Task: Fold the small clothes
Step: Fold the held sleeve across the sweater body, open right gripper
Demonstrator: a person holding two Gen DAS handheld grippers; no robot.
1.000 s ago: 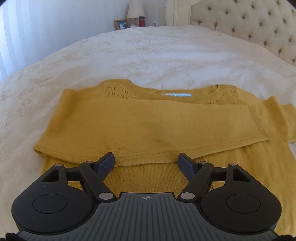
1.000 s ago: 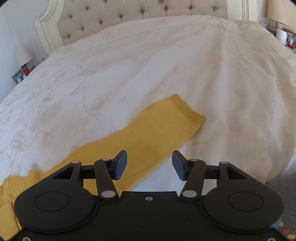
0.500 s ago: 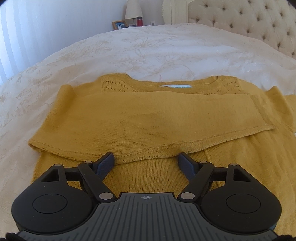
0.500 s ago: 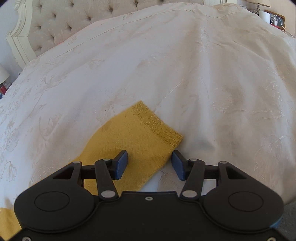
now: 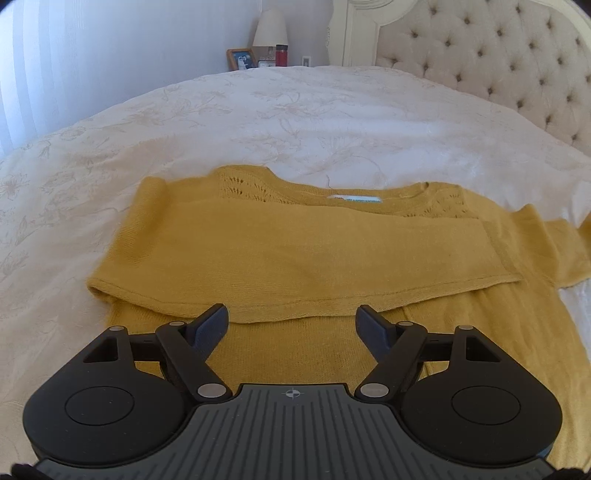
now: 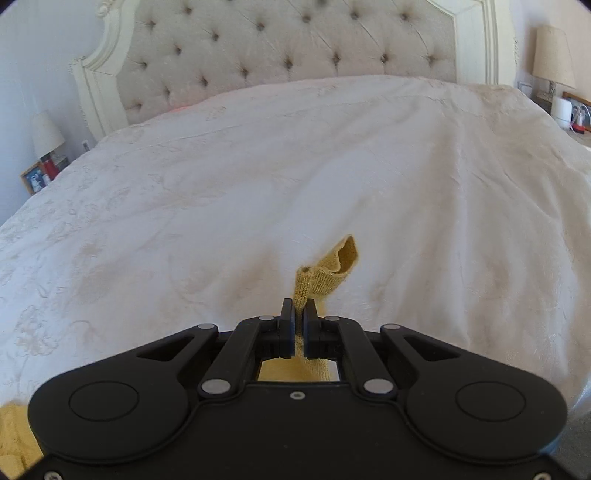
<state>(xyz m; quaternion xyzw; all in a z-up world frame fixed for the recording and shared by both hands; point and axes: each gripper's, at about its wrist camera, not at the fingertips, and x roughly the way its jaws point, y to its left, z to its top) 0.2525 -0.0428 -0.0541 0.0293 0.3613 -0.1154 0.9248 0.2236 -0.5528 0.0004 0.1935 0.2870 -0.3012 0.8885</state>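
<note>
A mustard yellow knit sweater lies flat on the white bed, neck towards the far side, with one sleeve folded across its chest. My left gripper is open and empty, hovering just above the sweater's lower body. My right gripper is shut on the cuff of the other sleeve, which stands up crumpled between the fingers, lifted off the bedspread. That sleeve's far end shows at the right edge of the left wrist view.
The white embroidered bedspread surrounds the sweater. A tufted headboard stands at the far end. Bedside tables with lamps and picture frames stand at both sides of the bed.
My right gripper moved along the sleeve to its cuff, closed on it and lifted it. My left gripper rose and drew back slightly, staying open.
</note>
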